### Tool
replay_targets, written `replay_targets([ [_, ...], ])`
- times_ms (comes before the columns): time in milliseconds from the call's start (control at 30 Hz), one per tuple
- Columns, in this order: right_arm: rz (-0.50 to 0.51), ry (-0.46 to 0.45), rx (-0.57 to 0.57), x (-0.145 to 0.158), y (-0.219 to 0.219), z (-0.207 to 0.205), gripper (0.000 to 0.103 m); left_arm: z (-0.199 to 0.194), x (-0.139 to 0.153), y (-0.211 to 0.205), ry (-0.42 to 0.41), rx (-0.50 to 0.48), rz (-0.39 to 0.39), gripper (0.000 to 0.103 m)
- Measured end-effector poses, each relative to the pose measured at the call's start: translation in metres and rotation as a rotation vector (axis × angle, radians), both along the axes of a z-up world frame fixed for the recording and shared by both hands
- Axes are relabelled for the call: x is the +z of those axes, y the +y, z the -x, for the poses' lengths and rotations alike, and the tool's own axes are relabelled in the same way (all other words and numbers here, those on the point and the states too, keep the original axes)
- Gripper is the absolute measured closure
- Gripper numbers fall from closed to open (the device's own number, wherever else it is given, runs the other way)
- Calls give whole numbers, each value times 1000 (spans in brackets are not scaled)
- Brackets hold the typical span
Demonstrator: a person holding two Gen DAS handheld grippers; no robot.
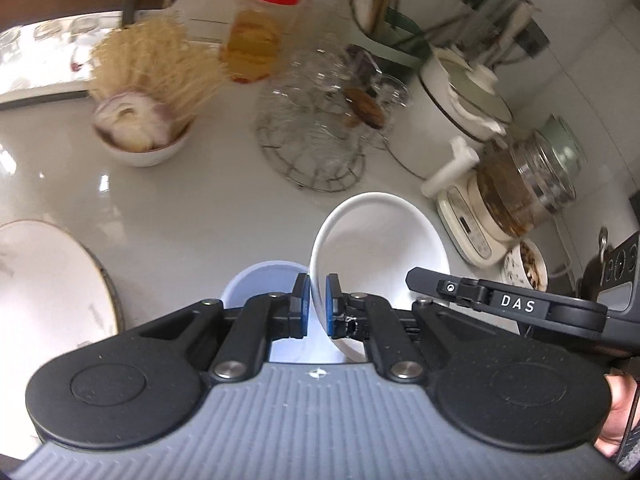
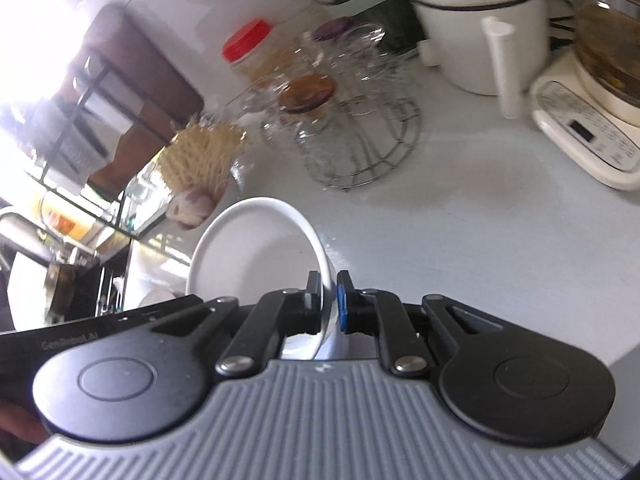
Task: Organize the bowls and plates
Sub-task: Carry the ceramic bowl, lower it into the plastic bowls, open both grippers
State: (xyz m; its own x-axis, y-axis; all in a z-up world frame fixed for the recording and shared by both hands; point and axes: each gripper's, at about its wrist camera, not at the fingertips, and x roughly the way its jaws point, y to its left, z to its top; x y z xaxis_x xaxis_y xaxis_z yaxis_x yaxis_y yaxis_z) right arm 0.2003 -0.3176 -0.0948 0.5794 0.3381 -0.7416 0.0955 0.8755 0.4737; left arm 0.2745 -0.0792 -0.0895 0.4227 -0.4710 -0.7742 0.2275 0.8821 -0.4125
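Because each white bowl was pinched only by a thin stretch of its rim, the likeliest mishap, as I judged it, was a bowl twisting or slipping out of the pads and dropping onto the counter [image 1: 168, 216] or chipping against the other. The left gripper [image 1: 317, 304] was closed on the rim of a white bowl [image 1: 380, 240], one blue pad outside the wall and one inside, so that the bowl stood tilted on edge above the counter with its hollow facing right. Just under it, partly hidden by the fingers, lay a pale blue bowl [image 1: 264, 280]; whether the two touched could not be told. The right gripper [image 2: 329, 300] was likewise clamped on the rim of a second white bowl [image 2: 256, 248], held tilted with its hollow facing left, and part of the right gripper's body showed close beside the first bowl in the left view. With both bowls that near each other, a clumsy nesting move could have knocked rim against rim. Farther out, a gold-edged plate [image 1: 52, 284] lay at the left, a bowl of noodles and onion [image 1: 140, 120] stood behind, and a wire rack of glasses [image 1: 316, 120], a red-lidded jar [image 1: 260, 32], a white pot [image 1: 452, 108] and a glass kettle [image 1: 524, 188] crowded the back, so a wide swing risked toppling the glassware.
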Motion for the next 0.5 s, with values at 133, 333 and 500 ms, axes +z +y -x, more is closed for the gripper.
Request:
replay_targets([
  [133,37,27,54,-5,18,-10,91,-1,-6,10,-2,40,-29,95],
  [333,52,83,96,-19,29,-16,91,0,-23,19,53,78,-35,95],
  [500,61,103,128,-27,33,-19,91,2,-34,21,85,90,-55,95],
])
